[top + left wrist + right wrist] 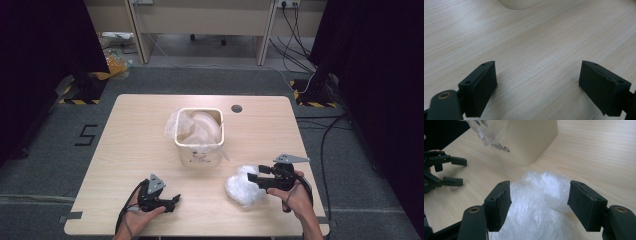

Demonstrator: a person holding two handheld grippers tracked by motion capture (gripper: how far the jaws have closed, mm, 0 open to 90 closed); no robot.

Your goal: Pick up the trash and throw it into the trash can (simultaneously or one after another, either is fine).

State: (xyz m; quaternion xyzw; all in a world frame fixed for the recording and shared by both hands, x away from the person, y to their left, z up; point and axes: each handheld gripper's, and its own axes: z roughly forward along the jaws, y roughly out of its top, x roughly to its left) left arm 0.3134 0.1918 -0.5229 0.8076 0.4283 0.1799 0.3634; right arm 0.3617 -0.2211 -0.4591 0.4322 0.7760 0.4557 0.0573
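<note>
Crumpled clear plastic bag [244, 185] lying on the wooden table [135, 145], just in front and to the right of the cream bin [199, 145]. Right gripper [539, 202] spread wide around the bag, one jaw on either side, pads not visibly pressing it. Left gripper [172, 200] resting in front and to the left of the bin, well apart from it, jaws released and parted over bare tabletop, nothing between them. More clear plastic [192, 125] bunched inside the bin.
</note>
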